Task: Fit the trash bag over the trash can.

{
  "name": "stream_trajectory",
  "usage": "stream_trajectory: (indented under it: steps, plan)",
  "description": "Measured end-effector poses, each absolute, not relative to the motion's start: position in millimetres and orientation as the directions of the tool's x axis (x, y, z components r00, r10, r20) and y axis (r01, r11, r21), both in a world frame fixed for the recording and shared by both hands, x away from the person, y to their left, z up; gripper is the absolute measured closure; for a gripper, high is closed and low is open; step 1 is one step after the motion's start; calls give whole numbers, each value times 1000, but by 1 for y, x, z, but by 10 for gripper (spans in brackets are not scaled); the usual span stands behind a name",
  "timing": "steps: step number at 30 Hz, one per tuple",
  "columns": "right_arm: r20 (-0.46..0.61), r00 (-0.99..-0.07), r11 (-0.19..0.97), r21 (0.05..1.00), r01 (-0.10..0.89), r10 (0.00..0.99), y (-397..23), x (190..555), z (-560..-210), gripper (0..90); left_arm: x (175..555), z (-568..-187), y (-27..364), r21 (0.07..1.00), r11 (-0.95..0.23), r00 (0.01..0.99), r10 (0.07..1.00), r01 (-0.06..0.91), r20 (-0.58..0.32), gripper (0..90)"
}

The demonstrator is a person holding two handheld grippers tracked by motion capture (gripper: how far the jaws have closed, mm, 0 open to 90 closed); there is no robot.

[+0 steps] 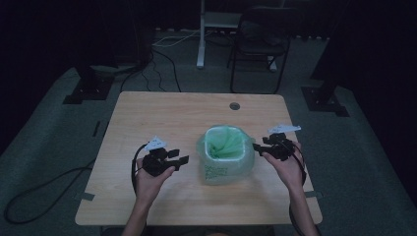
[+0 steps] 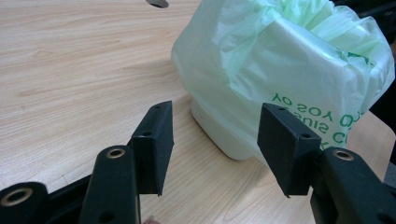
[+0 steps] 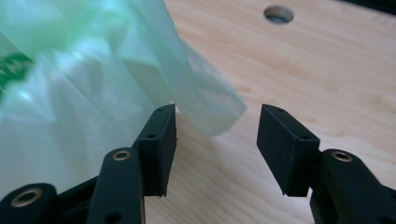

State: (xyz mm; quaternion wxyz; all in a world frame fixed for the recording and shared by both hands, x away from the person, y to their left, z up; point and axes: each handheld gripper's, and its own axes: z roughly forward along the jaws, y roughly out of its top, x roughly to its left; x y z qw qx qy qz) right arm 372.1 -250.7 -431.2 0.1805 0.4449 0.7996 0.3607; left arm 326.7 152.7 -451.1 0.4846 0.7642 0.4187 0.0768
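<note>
Both claws, left (image 1: 183,156) and right (image 1: 257,145), stand half-open, empty, flanking a crinkled, translucent green bag (image 1: 225,142) lining a white bin (image 2: 219,133) on the pale wooden surface (image 1: 162,113).

Bin (image 1: 227,164): stands on the worktop (image 1: 147,118), near its middle, toward the person's edge.
Bag (image 1: 223,142): sits inside the bin, folded out over its rim.
Left gripper (image 1: 183,157): left of the bin, near it.
Right gripper (image 1: 256,146): right of the bin, just beside the bag.
Cable hole (image 1: 234,105): in the worktop behind the bin.
Chair (image 1: 260,44): on the floor beyond the worktop.
</note>
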Motion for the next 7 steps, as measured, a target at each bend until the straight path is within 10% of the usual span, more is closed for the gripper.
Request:
stream_trajectory:
  steps: [7]
  plan:
    - [61,-540,341,715,610,839,-251,373,-449,468,327,-452,153,804,-181,637,714,567,-289,464]
